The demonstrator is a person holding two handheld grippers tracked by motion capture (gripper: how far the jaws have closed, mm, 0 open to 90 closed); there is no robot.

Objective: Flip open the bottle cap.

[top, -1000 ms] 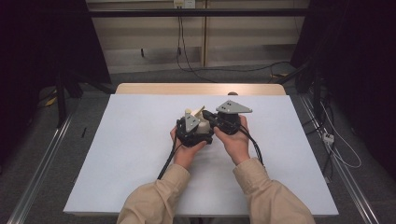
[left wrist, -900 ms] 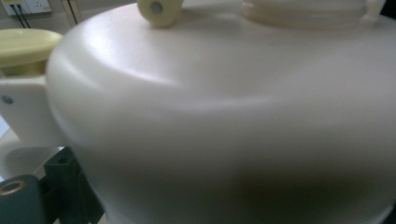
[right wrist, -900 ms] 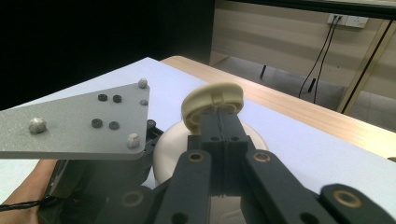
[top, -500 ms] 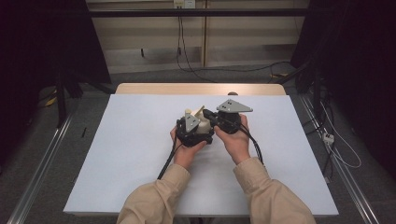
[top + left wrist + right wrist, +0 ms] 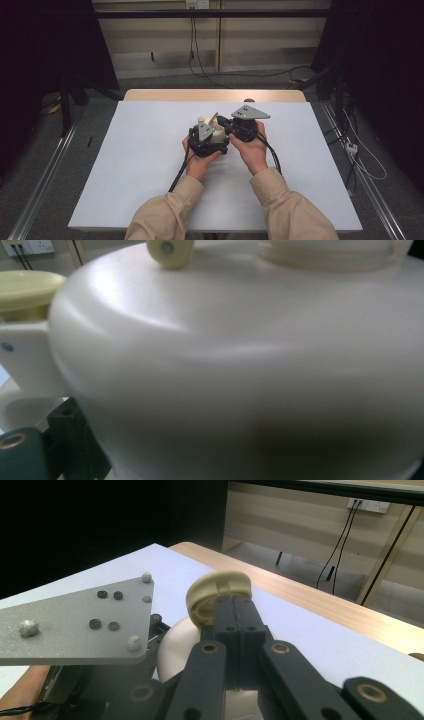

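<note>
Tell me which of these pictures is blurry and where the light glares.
Left gripper view: the white kettle sits so close that it is soft, with a bright sheen at upper left and shadow at the bottom. Right gripper view: the right claw and the yellow lid look sharp. High view: even light on the table, dark surroundings.

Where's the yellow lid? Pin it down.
In the right gripper view the lid sits mid-frame, tilted, pinched by the right hand-held gripper above the white pot.
</note>
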